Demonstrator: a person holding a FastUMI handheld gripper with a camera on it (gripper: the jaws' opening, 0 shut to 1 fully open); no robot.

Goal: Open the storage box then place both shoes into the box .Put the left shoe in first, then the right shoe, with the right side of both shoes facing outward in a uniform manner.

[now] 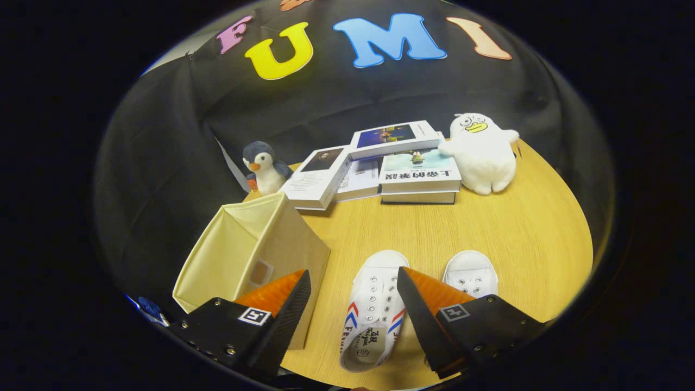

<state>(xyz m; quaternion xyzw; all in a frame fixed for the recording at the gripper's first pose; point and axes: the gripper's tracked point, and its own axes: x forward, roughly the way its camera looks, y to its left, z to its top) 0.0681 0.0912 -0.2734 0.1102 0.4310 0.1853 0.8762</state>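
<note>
I see my tool (353, 304) gaping wide at lower centre, gripping nothing. The cream storage box (247, 255) stands at lower left on the bench (488, 233); I can't see into it. One white shoe (374, 315) lies between the fingers, another shoe (471, 272) just right.

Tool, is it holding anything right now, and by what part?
Nothing is held. The tool is open, its fingers spread above the left shoe, with the box beside it.
</note>
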